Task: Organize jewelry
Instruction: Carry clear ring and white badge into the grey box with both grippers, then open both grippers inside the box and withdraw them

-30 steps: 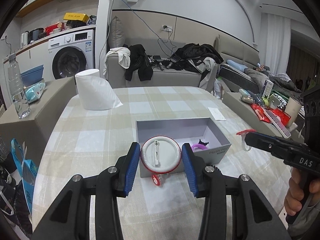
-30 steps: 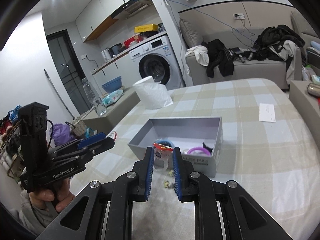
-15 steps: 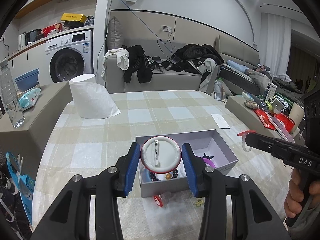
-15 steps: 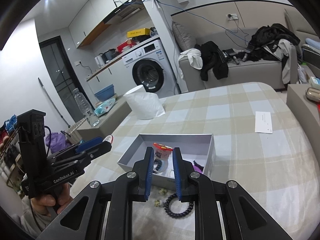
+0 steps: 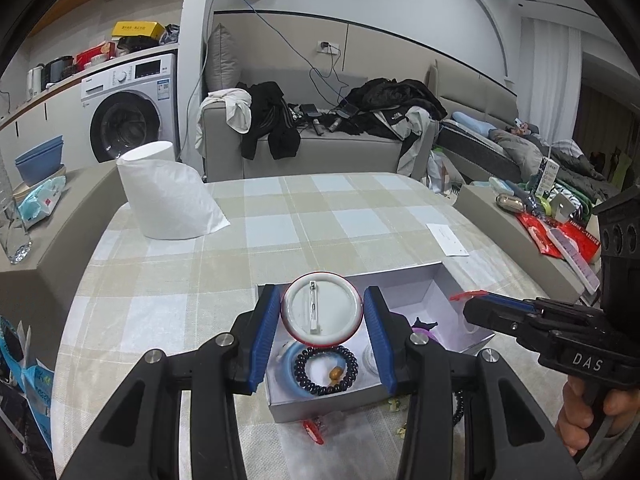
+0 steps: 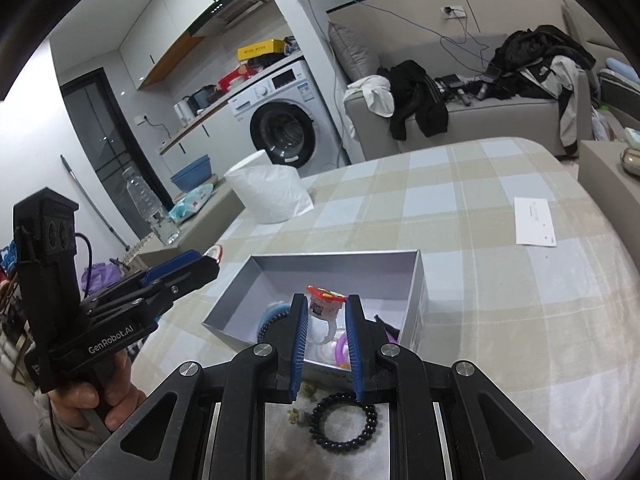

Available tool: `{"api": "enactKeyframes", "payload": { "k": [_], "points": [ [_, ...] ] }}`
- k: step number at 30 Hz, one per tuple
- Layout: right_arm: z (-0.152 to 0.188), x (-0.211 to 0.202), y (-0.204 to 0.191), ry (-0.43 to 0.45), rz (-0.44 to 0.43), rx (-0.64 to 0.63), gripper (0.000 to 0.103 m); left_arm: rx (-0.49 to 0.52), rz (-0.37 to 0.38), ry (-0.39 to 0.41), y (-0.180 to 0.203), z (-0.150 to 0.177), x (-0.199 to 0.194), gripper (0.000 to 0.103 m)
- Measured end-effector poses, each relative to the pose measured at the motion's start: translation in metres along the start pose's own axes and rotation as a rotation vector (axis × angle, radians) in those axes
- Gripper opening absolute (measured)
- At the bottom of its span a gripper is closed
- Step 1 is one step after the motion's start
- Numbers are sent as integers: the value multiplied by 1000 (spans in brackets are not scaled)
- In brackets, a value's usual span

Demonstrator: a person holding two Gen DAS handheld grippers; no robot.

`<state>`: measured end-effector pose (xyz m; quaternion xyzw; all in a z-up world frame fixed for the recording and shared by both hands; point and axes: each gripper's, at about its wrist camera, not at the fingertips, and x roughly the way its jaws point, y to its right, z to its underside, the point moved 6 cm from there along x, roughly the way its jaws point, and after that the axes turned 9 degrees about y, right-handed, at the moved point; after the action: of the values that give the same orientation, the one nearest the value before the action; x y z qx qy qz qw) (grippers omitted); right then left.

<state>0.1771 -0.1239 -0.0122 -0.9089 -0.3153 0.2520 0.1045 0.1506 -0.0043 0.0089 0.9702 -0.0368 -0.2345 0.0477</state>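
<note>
Left fingers clamp badge; right fingers clamp ring, seemingly over box.

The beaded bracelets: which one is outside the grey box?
The all-black bracelet on the tablecloth before the box; the other, with an amber bead, lies inside.

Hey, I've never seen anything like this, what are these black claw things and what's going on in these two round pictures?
They are two-finger tools held by a person, one per hand, each carrying a wide-angle camera that looks along its fingers, hence two round pictures. The left hand-held gripper grips a round pin badge, back facing the camera. The right hand-held gripper grips a toy ring with a red top. Both hover over an open grey box on a checked tablecloth; the box already holds bracelets. A black bead bracelet lies outside it.
</note>
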Motion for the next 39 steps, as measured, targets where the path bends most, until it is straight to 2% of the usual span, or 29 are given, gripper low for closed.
{"api": "enactKeyframes", "payload": {
  "k": [7, 28, 33, 35, 36, 37, 39],
  "points": [
    [7, 9, 4, -26, 4, 11, 18, 11, -4, -28, 1, 7, 11, 38],
    [4, 15, 5, -21, 18, -11, 19, 3, -4, -62, -1, 13, 24, 38],
    [3, 14, 5, -12, 5, -5, 21, 21, 14, -53, 4, 11, 20, 38],
    [2, 13, 5, -7, 14, -6, 26, 24, 14, -46, 4, 10, 17, 42],
    [1, 11, 5, -1, 16, -5, 29, 23, 13, -43, 4, 9, 14, 49],
    [0, 9, 5, 2, 16, -5, 35, 20, 18, -43, 5, 9, 12, 62],
    [-2, 2, 5, 17, 22, -11, 46, 13, 19, -43, 4, 8, 8, 78]
  ]
}}
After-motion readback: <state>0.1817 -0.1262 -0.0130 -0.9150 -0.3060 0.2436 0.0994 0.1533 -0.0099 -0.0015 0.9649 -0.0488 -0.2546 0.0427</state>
